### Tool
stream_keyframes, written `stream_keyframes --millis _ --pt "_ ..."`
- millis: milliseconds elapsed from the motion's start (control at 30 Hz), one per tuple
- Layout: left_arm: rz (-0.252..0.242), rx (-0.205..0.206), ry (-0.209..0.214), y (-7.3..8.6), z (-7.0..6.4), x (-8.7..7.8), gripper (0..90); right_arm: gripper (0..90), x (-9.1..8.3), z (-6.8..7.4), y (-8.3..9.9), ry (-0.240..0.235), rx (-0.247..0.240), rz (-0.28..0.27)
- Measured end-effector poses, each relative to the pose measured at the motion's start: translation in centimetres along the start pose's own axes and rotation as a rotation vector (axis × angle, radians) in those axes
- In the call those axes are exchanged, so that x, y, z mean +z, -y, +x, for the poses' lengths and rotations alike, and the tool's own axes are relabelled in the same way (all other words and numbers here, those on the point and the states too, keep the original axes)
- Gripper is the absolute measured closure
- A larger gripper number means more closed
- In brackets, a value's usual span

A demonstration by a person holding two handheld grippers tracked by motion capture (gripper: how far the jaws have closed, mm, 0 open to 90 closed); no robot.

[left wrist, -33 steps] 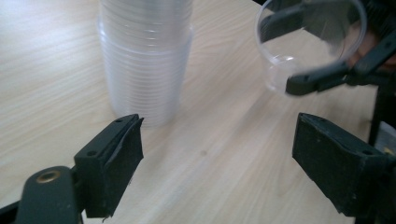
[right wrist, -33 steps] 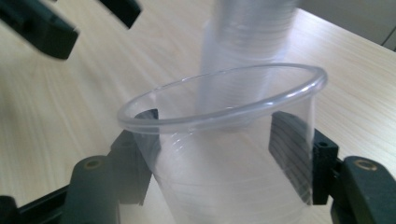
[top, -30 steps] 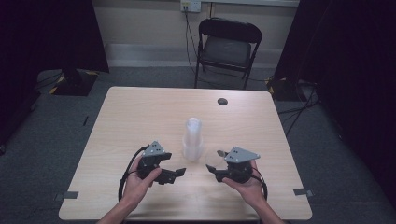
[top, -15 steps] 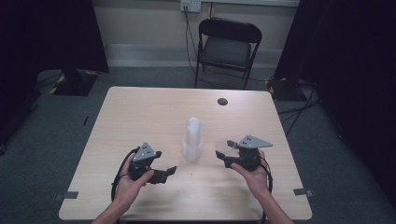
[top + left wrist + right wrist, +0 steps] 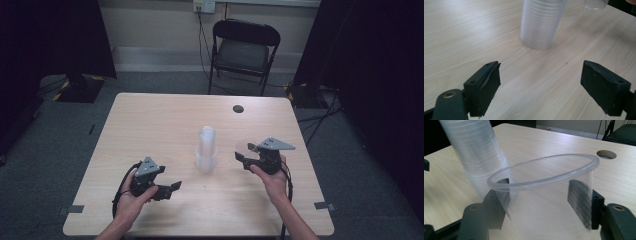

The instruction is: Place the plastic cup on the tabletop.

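We are working around the stack of clear cups (image 5: 206,150), which is standing upright near the middle of the counter (image 5: 150,130), its long axis running vertically with the wide mouths down on the wood.

Our right claw (image 5: 243,156) is sitting just to the right of the stack and is gripping a single clear cup (image 5: 541,192): in the right gripper view the jaws are pressing on either side of its wall, and the rim is facing up and away from the camera. That cup is apart from the stack, with a gap of bare wood showing between them in the high view.

Our left claw (image 5: 172,187) is lying to the left of the stack and nearer our edge of the counter. Its jaws are standing wide apart and holding nothing. In the left gripper view the stack is rising straight ahead of the claw, slightly left of the midline between the jaws, with bare counter between the jaws and the stack's base.

We are judging that the left claw is the free one, so any steadying or next pick at the stack is falling to it; it needs to travel forward and a little toward the stack, meeting the wall side-on across the vertical axis.
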State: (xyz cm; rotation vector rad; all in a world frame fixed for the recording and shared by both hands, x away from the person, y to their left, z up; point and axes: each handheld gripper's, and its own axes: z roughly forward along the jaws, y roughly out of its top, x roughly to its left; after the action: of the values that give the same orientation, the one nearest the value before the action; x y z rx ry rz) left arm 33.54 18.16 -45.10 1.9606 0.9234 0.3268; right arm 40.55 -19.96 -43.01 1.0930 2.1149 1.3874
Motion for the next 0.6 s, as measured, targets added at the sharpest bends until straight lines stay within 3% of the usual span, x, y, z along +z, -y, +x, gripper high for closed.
stream_keyframes --millis 300,600 --pt "-0.005 -0.013 -0.027 1.4 0.8 -0.4 15.9 34.5 1.0 -1.5 -1.9 0.017 0.009 -0.018" --pt "-0.013 -0.018 -0.032 1.7 1.1 -0.6 15.9 34.6 2.6 -2.5 -3.3 0.026 0.017 -0.028"
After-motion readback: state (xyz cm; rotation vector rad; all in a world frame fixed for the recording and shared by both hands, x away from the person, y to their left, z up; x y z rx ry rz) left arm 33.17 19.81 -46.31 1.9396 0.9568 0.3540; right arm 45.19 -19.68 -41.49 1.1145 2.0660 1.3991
